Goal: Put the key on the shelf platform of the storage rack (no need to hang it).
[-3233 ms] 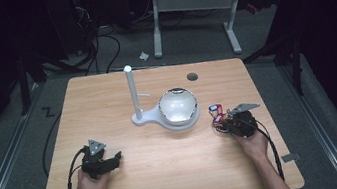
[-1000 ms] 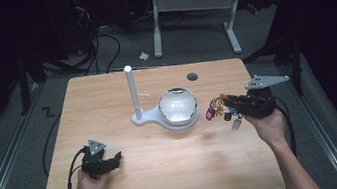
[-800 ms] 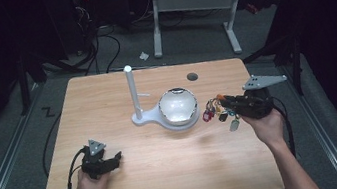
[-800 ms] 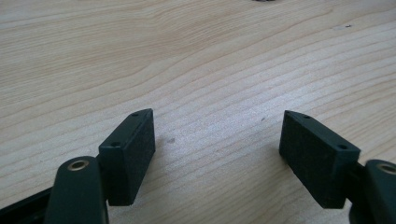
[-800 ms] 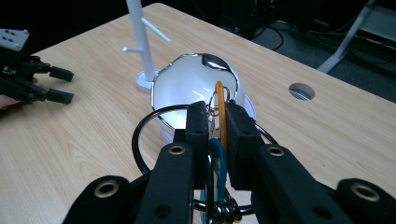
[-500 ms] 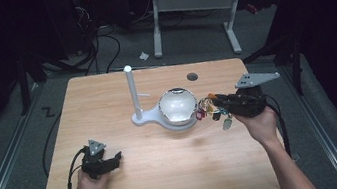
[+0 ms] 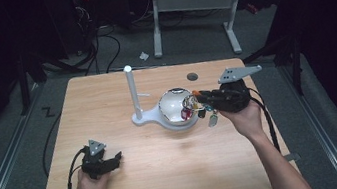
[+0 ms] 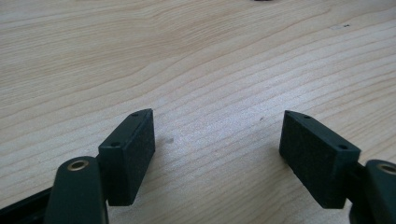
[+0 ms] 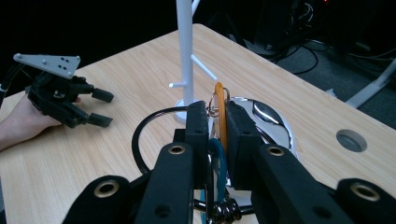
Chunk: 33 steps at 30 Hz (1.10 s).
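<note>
Dark floor and cables surrounded the pale wooden bench (image 7: 168, 175). Nearest, well left of the white pegged stand (image 7: 133, 96), the left tongs (image 8: 219, 149) rested spread and empty. Just right of it, the right tongs (image 9: 215, 123) pinched a ringed key bunch (image 7: 198, 109) beside the shiny bowl (image 7: 174, 104), pegs ahead.

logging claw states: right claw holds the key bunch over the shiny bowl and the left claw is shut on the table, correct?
Not quite: the left claw is open, its two black pads wide apart over the bare light wooden table, as the left gripper view shows. The right claw does hold the bunch of keys on rings over the shiny silver bowl.
</note>
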{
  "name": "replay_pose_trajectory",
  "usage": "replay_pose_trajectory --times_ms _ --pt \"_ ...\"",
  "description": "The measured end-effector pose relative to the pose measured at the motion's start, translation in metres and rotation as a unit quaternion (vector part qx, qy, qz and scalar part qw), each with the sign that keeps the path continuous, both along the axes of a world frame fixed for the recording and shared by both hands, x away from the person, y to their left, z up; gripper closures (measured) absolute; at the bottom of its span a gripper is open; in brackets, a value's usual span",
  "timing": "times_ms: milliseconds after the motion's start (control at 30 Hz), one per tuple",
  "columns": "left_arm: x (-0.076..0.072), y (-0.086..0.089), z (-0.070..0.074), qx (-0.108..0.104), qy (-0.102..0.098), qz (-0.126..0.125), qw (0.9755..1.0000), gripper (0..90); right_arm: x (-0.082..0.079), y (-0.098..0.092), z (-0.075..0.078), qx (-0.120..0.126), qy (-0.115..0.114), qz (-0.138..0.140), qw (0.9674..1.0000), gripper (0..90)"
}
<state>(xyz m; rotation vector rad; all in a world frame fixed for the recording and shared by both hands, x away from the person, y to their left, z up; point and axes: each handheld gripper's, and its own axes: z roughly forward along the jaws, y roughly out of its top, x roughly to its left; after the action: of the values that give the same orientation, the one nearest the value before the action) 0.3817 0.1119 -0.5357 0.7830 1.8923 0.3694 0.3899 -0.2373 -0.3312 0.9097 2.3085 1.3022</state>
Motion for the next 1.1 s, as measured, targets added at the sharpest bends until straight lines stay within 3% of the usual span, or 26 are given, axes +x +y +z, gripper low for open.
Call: replay_pose_trajectory --times_ms 533,1100 --pt "0.0 -0.001 0.0 -0.004 0.003 0.003 1.0 27.1 0.032 0.02 -0.007 -0.001 0.021 -0.002 0.9998 81.3" --pt "0.0 0.0 0.0 -0.001 0.0 0.0 1.0 27.3 0.062 0.031 -0.022 0.001 0.041 -0.027 0.9988 81.3"
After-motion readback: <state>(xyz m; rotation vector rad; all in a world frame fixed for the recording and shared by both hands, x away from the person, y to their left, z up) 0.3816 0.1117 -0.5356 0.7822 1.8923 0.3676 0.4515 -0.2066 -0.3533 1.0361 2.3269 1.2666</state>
